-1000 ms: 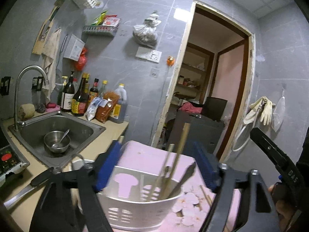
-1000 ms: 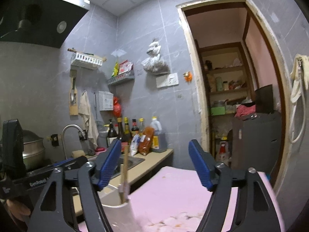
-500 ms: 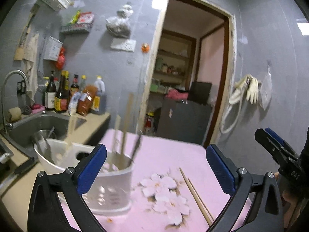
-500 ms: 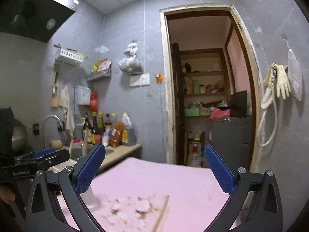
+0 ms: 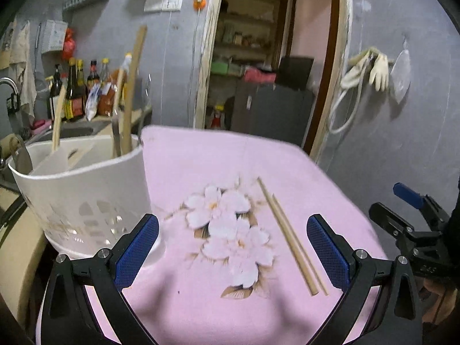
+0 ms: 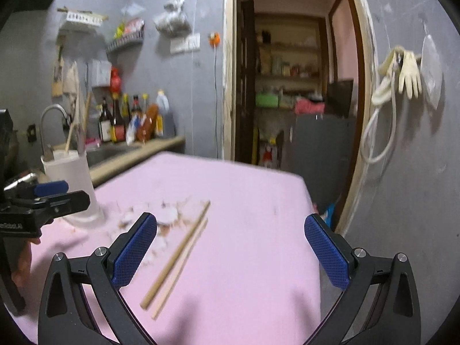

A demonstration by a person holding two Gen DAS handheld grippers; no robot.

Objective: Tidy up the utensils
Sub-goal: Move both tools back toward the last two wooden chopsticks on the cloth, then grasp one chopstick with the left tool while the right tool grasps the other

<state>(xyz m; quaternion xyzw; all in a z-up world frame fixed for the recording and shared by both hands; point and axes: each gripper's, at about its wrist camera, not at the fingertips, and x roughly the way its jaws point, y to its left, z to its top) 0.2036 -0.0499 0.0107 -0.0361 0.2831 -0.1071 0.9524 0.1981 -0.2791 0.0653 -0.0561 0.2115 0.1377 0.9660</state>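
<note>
**Now: both grippers wide open above the pink worktop, chopsticks loose**

Left gripper: fingers fully apart, nothing between the pads. Jaws have just been opening; they reached full spread and are holding nothing. It points down at the pink cloth with the flower print.

Right gripper: same story, fingers spread wide, just opened out, empty. It shows in the left wrist view at the right edge, gripped by a hand.

Chopsticks: one pair, lying flat on the cloth side by side, touching or nearly so along their length. They sit just right of the flower print, well apart from the holder. In the right wrist view the pair lies between the two fingers' lines of sight but clearly lower, on the cloth, not touched by either pad.

Utensil holder: white, perforated near the base, upright at the left edge of the cloth. Several wooden sticks and a metal utensil handle stand in it, leaning. Exact count is unclear, blurred.

Background: sink tap, bottles on the counter by the wall, open doorway, gloves hanging on the right wall.
</note>
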